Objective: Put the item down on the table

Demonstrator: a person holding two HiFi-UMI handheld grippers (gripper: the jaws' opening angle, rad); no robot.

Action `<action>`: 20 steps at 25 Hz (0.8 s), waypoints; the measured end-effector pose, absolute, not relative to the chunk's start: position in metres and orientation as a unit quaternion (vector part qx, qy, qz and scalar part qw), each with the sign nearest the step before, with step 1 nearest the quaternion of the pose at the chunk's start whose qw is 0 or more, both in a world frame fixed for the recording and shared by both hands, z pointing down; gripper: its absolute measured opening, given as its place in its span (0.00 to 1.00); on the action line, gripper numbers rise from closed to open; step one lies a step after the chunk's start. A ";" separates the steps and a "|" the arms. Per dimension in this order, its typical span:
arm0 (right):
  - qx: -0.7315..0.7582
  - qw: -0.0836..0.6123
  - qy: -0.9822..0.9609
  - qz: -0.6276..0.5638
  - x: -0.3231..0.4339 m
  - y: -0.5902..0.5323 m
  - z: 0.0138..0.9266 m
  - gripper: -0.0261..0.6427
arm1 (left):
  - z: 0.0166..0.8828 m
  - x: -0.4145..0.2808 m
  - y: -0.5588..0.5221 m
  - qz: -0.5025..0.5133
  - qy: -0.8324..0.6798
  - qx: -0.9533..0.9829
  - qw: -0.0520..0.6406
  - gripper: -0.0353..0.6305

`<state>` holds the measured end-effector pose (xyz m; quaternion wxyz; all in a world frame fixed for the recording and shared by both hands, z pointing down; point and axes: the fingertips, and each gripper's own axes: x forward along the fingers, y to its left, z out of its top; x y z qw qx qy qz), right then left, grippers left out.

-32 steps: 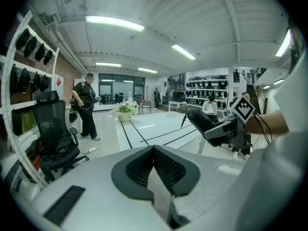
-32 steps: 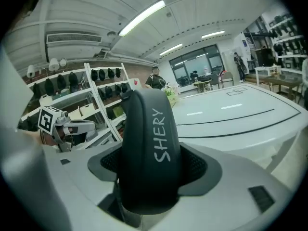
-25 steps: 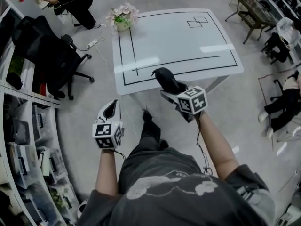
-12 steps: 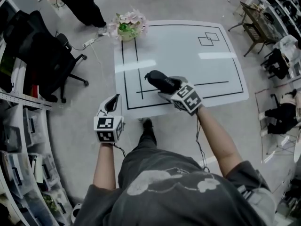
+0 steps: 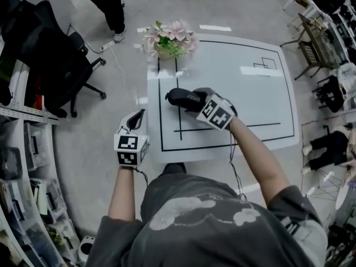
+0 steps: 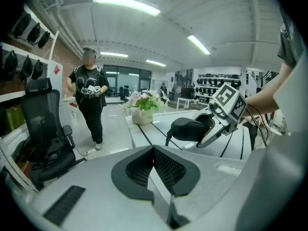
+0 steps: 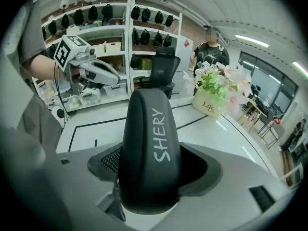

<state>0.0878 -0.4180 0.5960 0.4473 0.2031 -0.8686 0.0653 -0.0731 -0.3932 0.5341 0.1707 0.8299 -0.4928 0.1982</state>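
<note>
Progress check: the black item point(image 5: 179, 97) (SHERY is written on it, some kind of padded case I think) isn't down yet. It's clamped in the jaws of the right gripper point(image 5: 196, 100) and looks to be held just above the white table point(image 5: 250, 104), over the black taped lines on its left side. What's left, I'd say, is to lower it and let go. The left gripper point(image 5: 137, 119) hangs off the table's edge, jaws pressed together on nothing. The flower pot point(image 5: 169, 40) sits at the far corner, well apart, so nothing blocks the spot.
</note>
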 end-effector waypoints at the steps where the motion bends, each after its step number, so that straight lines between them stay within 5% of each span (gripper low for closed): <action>1: 0.195 0.451 -0.869 0.060 0.082 -0.424 0.599 0.53 | 0.536 -0.076 -0.398 0.198 -0.493 0.829 0.174 0.06; 20: 0.116 0.523 -0.845 0.000 0.036 -0.454 0.628 0.55 | 0.556 -0.092 -0.419 0.208 -0.499 0.818 0.196 0.06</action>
